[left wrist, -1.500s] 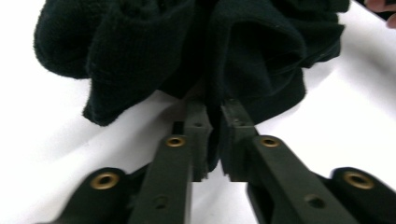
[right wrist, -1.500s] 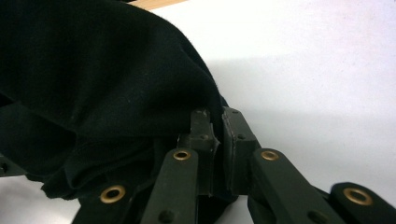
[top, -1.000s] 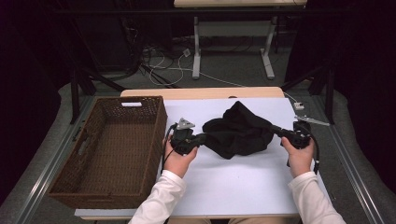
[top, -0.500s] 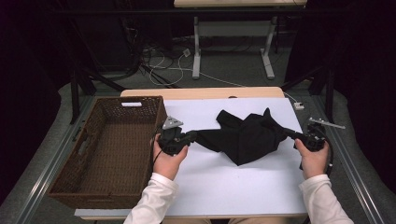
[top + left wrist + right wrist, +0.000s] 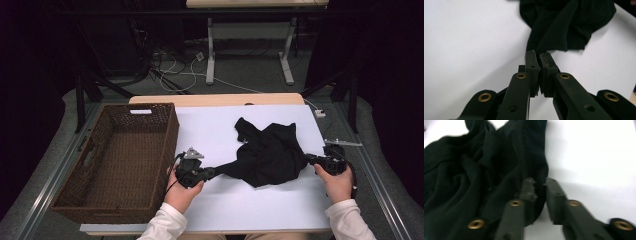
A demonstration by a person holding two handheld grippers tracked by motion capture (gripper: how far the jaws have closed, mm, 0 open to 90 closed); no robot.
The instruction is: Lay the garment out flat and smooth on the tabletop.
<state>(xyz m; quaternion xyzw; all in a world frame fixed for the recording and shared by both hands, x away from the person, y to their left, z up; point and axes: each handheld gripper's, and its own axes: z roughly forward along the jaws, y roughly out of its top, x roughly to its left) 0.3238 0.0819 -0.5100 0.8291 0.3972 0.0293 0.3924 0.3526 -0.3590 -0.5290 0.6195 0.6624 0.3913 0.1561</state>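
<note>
Lying crumpled, black garment [image 5: 267, 155], creased, matte

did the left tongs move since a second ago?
Yes. In the high view the left tongs, shut on the black cloth, sit nearer the table's front edge and lower against the wicker basket than before.

Three cameras: one fixed, two riding the grippers

High view looks forward and down over the table's [image 5: 250, 210] near edge; both gripper views sit close, low, level; all share the black cloth [image 5: 267, 155] [image 5: 564, 22] [image 5: 474, 175].
</note>
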